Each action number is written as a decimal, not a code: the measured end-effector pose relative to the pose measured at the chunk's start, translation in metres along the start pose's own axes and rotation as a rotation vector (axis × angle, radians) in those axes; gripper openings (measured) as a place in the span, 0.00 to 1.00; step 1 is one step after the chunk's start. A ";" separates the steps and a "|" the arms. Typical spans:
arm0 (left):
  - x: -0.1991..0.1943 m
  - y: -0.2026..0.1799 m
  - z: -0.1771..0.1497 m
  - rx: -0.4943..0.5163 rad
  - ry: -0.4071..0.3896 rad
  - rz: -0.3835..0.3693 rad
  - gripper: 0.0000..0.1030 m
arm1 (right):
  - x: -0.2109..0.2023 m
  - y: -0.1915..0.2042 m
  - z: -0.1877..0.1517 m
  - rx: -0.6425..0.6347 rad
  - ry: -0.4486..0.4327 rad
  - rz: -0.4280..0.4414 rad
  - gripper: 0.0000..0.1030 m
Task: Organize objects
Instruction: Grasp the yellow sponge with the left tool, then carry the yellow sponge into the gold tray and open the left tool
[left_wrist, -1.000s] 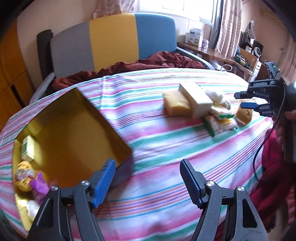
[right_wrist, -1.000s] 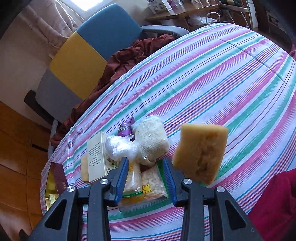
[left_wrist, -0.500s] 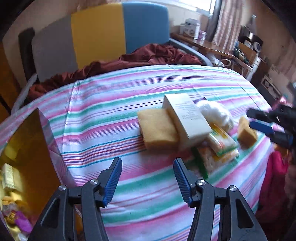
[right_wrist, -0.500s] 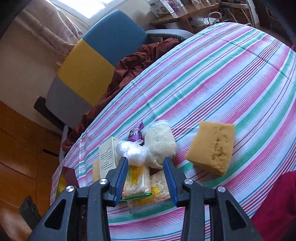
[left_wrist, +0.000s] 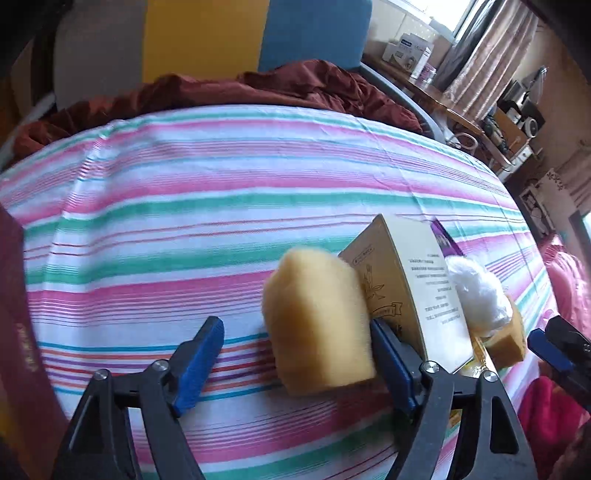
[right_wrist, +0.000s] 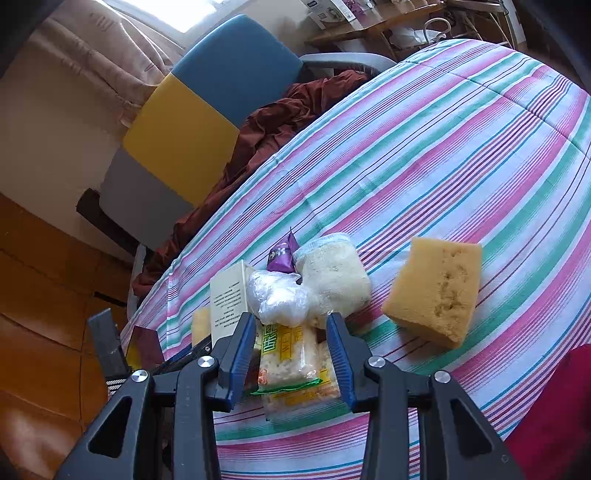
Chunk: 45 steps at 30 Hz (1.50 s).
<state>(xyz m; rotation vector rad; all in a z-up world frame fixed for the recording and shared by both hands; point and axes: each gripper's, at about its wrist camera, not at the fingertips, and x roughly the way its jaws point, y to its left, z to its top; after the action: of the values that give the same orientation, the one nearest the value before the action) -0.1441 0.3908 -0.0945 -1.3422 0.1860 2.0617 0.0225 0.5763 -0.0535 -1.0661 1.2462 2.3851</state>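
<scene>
Between our left gripper's (left_wrist: 295, 365) opening jaws sits the yellow sponge (left_wrist: 317, 325), hard against the cream box (left_wrist: 413, 291), so our closing could snag that box, while our right gripper (right_wrist: 291, 354), jaws narrowly parted and pinching nothing, hovers over the snack packet (right_wrist: 286, 354).

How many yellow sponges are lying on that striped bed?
2. One sponge sits between the left gripper's opening jaws, against the cream box. The other sponge lies apart, right of the pile. More may be hidden underneath.
</scene>
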 end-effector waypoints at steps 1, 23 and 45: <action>-0.002 -0.004 -0.002 0.022 -0.013 -0.005 0.68 | 0.000 0.000 0.000 0.001 0.000 -0.001 0.39; -0.103 -0.007 -0.165 0.312 -0.118 0.025 0.38 | 0.024 0.040 -0.018 -0.219 0.101 -0.083 0.38; -0.104 -0.001 -0.193 0.344 -0.073 -0.010 0.36 | 0.112 0.099 -0.005 -0.380 0.155 -0.127 0.54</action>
<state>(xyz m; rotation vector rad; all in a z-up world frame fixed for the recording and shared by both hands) 0.0305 0.2580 -0.0942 -1.0537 0.4779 1.9583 -0.1042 0.5000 -0.0741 -1.4153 0.7508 2.5377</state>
